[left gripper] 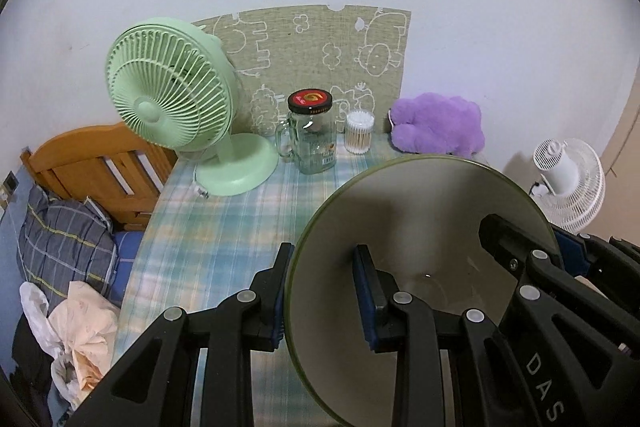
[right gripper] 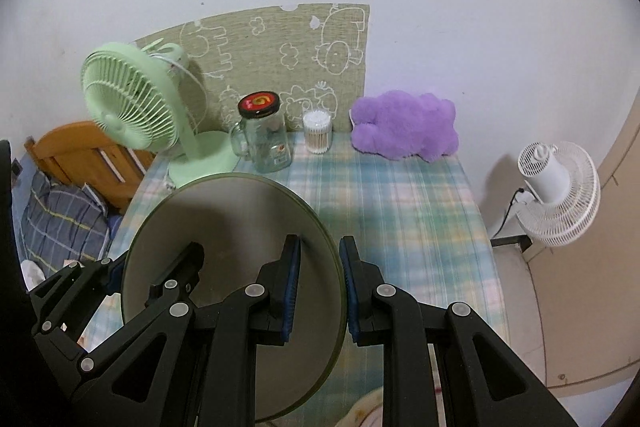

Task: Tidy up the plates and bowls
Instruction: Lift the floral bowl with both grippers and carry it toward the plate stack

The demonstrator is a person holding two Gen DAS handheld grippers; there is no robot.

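I hold one large bowl (left gripper: 420, 247) with both grippers, each clamped on an opposite side of its rim. In the left wrist view, my left gripper (left gripper: 324, 295) sits at lower centre of the frame, one blue pad outside the wall and one inside, both pressed onto the bowl's left rim. In the right wrist view, my right gripper (right gripper: 320, 291) occupies lower centre and grasps the right rim of the same bowl (right gripper: 224, 259) in the same manner. The bowl fills the lower right of the left view and the lower left of the right view, held clear above the plaid tablecloth (left gripper: 224, 219). I judge the step in hand to be the carry phase: the bowl is lifted and not yet set down. No other plate or bowl is visible, so I cannot tell the destination. The next move calls for both grips to hold equal pressure and travel together, so the rim does not twist or slip. The bowl is round and has no long axis; its mouth faces up and tilts toward the cameras, and the line between the two grip points runs left to right across the frame. At the upper part of the frame stand the green fan (left gripper: 172, 107), the glass jar (left gripper: 310, 139) and the purple plush toy (left gripper: 436, 125), all well apart from the bowl.
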